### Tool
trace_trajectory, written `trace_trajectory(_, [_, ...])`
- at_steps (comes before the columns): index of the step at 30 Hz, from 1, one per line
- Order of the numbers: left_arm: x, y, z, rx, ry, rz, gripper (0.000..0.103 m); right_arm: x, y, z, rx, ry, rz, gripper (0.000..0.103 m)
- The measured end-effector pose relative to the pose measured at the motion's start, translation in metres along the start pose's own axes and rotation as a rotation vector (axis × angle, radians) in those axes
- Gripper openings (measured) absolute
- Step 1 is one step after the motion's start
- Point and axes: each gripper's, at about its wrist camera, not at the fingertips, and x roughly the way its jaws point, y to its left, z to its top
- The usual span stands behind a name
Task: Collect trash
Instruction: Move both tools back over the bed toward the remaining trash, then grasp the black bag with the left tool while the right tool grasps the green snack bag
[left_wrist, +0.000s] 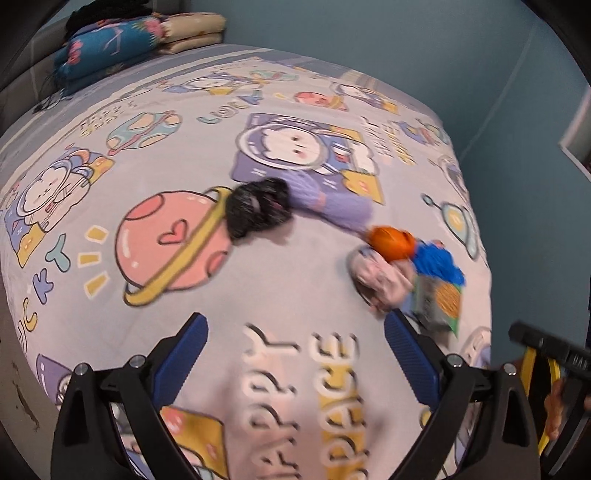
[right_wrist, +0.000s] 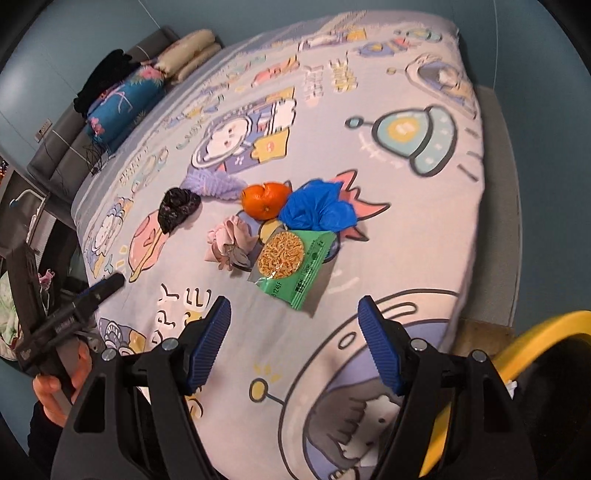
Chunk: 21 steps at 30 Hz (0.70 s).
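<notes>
A small heap of items lies on the cartoon-print bed sheet. It holds a green snack packet, an orange peel, a crumpled blue plastic bag, a pink scrunchie, a black scrunchie and a purple fuzzy cloth. My right gripper stands open just short of the packet, nothing between its fingers. In the left wrist view my left gripper is open over bare sheet. There the black scrunchie lies ahead, while the orange peel and packet lie ahead to the right.
A yellow-rimmed bin sits at the lower right beside the bed. Folded blue and beige bedding is stacked at the grey headboard. The other gripper and the hand holding it show at the left edge. Blue walls surround the bed.
</notes>
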Motion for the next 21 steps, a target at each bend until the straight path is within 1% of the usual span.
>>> trace_trajectory(3, [0.012,0.015,0.019,-0.019,-0.004,0.035,0.093,0.015,0.001,0.007,0.005,0.022,-0.015,0.068])
trace_trajectory(7, [0.031,0.026,0.043,-0.022,-0.009,0.072,0.093,0.033,0.001,0.015,0.022,0.06,-0.011,0.068])
trace_trajectory(12, [0.051,0.034,0.068,-0.017,-0.017,0.117,0.093,0.055,0.006,0.023,0.015,0.1,-0.023,0.068])
trace_trajectory(17, [0.077,0.039,0.085,-0.001,-0.002,0.151,0.093,0.071,0.008,0.03,0.014,0.129,-0.03,0.068])
trace_trajectory(21, [0.106,0.04,0.094,0.0,0.042,0.171,0.094,0.086,0.01,0.033,0.011,0.155,-0.044,0.068])
